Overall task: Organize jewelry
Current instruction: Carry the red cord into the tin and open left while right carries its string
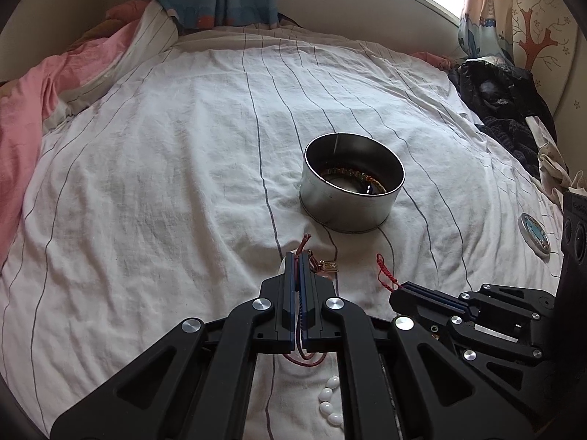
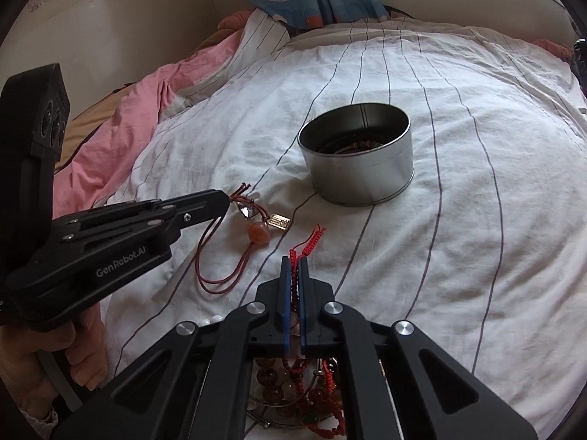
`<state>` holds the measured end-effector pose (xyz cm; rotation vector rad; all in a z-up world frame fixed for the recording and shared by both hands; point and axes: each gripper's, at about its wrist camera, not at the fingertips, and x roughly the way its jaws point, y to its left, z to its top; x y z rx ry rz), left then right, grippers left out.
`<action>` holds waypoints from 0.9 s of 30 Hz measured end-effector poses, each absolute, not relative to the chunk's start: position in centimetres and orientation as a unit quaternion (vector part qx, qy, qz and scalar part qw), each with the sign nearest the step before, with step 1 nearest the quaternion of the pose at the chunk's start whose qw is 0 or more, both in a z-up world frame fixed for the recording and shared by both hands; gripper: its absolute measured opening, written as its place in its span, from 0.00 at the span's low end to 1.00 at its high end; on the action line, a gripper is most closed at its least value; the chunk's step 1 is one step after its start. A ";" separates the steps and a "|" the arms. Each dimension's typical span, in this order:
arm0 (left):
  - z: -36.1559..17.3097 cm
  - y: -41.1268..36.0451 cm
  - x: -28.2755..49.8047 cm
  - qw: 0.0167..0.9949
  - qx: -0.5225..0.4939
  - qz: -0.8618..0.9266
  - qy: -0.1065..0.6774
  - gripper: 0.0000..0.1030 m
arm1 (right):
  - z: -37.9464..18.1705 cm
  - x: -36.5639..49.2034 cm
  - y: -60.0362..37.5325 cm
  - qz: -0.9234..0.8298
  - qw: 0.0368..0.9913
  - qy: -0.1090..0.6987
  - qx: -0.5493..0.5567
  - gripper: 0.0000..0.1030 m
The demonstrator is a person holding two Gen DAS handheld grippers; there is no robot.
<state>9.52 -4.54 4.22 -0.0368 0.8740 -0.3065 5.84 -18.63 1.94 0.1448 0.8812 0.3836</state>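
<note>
a round metal tin (image 1: 351,182) stands open on the striped white bedsheet (image 1: 165,183), with a string of coloured beads (image 1: 352,174) curled against its inner wall; from the right wrist view its contents are dark and hard to make out. the left gripper (image 1: 297,256) is clenched on a dark red cord necklace (image 2: 234,253), whose orange bead (image 2: 259,232) and gold tag (image 2: 279,222) lie on the sheet just beside the tips, short of the tin. the right gripper (image 2: 293,262) is pinched on a red braided cord (image 2: 306,242), with more beaded jewelry (image 2: 293,385) bunched beneath it. a round lid (image 1: 533,234) lies to the right.
</note>
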 end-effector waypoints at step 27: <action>4.1 -6.6 10.0 0.898 0.014 -0.133 0.420 0.03 | 2.4 5.9 -21.6 0.149 0.895 0.410 0.095 0.04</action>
